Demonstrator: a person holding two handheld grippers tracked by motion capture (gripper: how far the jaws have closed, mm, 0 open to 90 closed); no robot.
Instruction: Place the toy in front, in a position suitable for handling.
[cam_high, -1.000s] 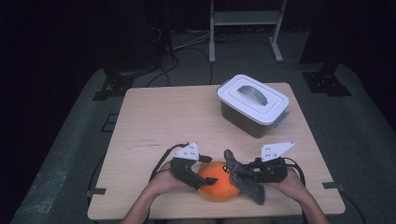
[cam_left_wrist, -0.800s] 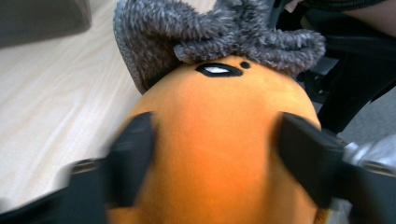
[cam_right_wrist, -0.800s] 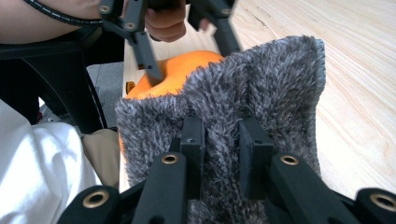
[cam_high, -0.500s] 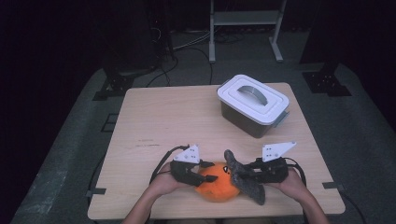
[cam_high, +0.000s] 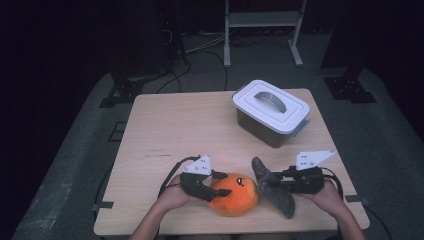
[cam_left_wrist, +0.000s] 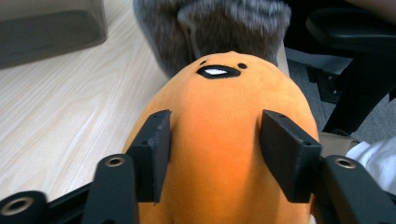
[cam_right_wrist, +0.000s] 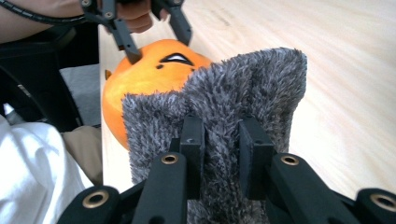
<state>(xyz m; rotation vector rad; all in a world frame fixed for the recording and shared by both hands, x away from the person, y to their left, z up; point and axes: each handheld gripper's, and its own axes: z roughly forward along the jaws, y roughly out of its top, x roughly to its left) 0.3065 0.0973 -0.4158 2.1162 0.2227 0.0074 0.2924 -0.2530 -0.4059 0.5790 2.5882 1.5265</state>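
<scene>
Orange plush toy (cam_high: 235, 194) between left fingers (cam_left_wrist: 152, 149)

A lidded storage box (cam_high: 270, 111) (white lid, dark walls, handle on top) stands on the tabletop (cam_high: 190, 125), well beyond the fingers, toward the far right corner. A white metal frame (cam_high: 262, 27) stands on the floor behind.
</scene>
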